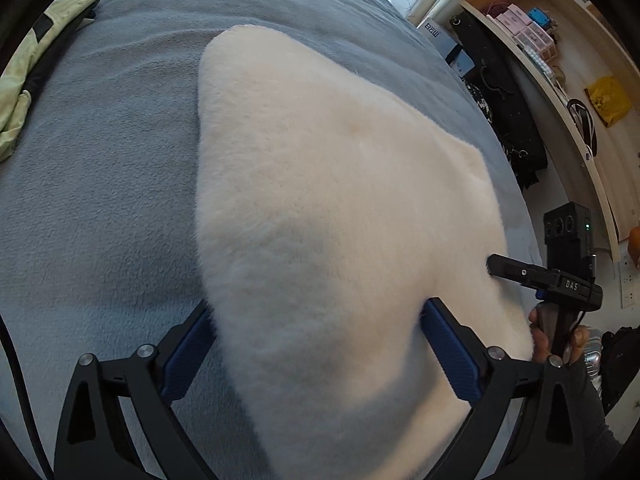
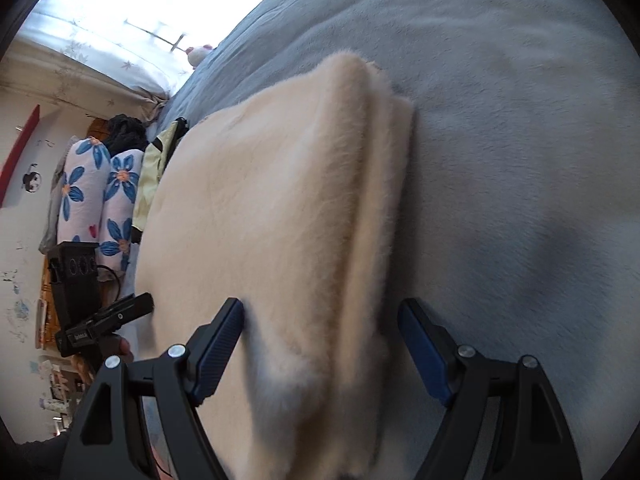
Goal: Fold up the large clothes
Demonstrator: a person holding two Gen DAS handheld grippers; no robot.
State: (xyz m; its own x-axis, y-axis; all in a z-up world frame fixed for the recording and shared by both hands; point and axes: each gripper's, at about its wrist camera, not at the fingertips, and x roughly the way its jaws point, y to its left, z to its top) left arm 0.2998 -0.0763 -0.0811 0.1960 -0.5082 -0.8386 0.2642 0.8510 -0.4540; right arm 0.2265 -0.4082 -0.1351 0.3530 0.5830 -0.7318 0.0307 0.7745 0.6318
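Observation:
A cream fluffy garment [image 1: 336, 208] lies folded in layers on a grey-blue bed cover [image 1: 100, 184]. My left gripper [image 1: 316, 320] is open, its blue-padded fingers [image 1: 448, 348] standing either side of the garment's near corner. My right gripper [image 2: 322, 320] is open too, straddling the garment's [image 2: 272, 216] stacked edge. In the left wrist view the right gripper [image 1: 496, 266] touches the garment's right edge. In the right wrist view the left gripper [image 2: 142, 306] sits at the garment's left edge.
A yellow-green garment [image 1: 24, 80] lies at the bed's far left; it also shows in the right wrist view [image 2: 150, 176]. Shelves [image 1: 560, 52] with boxes and a black bag [image 1: 504, 100] stand to the right. Floral pillows [image 2: 100, 196] lie by the wall.

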